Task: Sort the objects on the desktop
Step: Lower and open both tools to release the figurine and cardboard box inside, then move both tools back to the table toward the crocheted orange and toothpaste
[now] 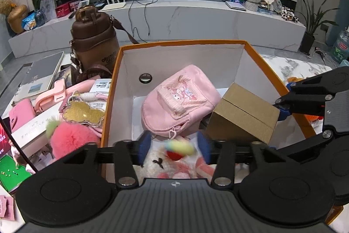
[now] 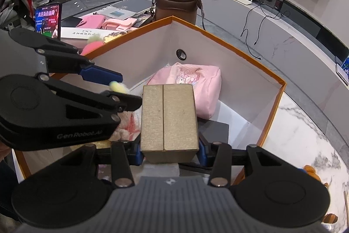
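Observation:
An orange storage box (image 1: pixel 181 43) with white inner walls holds a pink pouch (image 1: pixel 178 97) at its back. My left gripper (image 1: pixel 174 150) is open over the box's near end. A white and pink plush toy (image 1: pixel 172 163) with a blurred yellow-green tuft (image 1: pixel 183 146) lies between and below its blue pads, and they do not press on it. My right gripper (image 2: pixel 170 153) is shut on a brown cardboard box (image 2: pixel 170 115), held above the orange box's floor just in front of the pink pouch (image 2: pixel 196 80). The left gripper (image 2: pixel 125 90) is close on its left.
Left of the orange box lie a pink fluffy ball (image 1: pixel 69 137), a gold bear charm (image 1: pixel 80 113), pink cases, a notebook and a brown strapped bottle (image 1: pixel 93 36). A lit phone (image 2: pixel 48 21) stands far left. An orange plush (image 2: pixel 312 171) lies on the marble table (image 2: pixel 305 134).

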A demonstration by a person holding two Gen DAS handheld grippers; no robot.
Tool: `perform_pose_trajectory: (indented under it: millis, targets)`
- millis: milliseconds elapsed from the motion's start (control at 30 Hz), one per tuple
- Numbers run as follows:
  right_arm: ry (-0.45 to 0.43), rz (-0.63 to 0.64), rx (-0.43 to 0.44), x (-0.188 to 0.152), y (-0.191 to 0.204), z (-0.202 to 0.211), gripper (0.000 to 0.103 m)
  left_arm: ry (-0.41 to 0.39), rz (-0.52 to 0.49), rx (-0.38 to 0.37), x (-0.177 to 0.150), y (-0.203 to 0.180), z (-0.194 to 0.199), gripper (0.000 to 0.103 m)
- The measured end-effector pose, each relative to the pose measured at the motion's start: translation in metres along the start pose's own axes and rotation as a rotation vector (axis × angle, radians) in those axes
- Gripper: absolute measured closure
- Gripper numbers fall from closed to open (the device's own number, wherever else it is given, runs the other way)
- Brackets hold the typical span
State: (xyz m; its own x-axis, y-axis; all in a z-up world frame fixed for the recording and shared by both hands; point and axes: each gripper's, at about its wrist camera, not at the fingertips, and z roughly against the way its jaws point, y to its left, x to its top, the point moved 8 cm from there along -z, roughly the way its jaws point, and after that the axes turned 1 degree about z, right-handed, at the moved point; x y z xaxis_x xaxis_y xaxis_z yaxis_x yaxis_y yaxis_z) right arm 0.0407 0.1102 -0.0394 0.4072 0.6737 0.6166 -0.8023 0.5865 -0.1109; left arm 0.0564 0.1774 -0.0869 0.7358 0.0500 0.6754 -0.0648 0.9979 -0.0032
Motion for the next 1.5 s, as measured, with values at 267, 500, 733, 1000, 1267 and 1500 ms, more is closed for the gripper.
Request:
perform_pose_trajectory:
  millis: [267, 500, 733, 1000, 1267, 1500]
  targets:
    - [-0.004, 0.008, -0.032, 0.0, -0.003, 0.002, 0.042, -0.014, 0.016, -0.004, 0.003, 0.001, 0.005, 0.03]
    - [-0.056, 0.0, -0.05, 0.007, -0.01, 0.018, 0.04, -0.061, 0.031, -0.004, 0.011, -0.001, 0.02, 0.021]
    - [-0.08, -0.006, -0.058, 0.005, -0.017, 0.032, 0.039, -0.076, 0.009, 0.023, 0.017, -0.009, 0.027, 0.021]
    - [-0.103, -0.017, -0.064, 0.002, -0.025, 0.044, 0.038, -0.111, -0.024, 0.047, 0.025, -0.021, 0.038, 0.021]
    - [-0.116, -0.037, -0.073, -0.007, -0.037, 0.058, 0.038, -0.132, -0.053, 0.045, 0.031, -0.041, 0.045, 0.021]
    - [-0.126, -0.052, -0.09, -0.02, -0.051, 0.071, 0.038, -0.146, -0.088, 0.034, 0.034, -0.065, 0.048, 0.021]
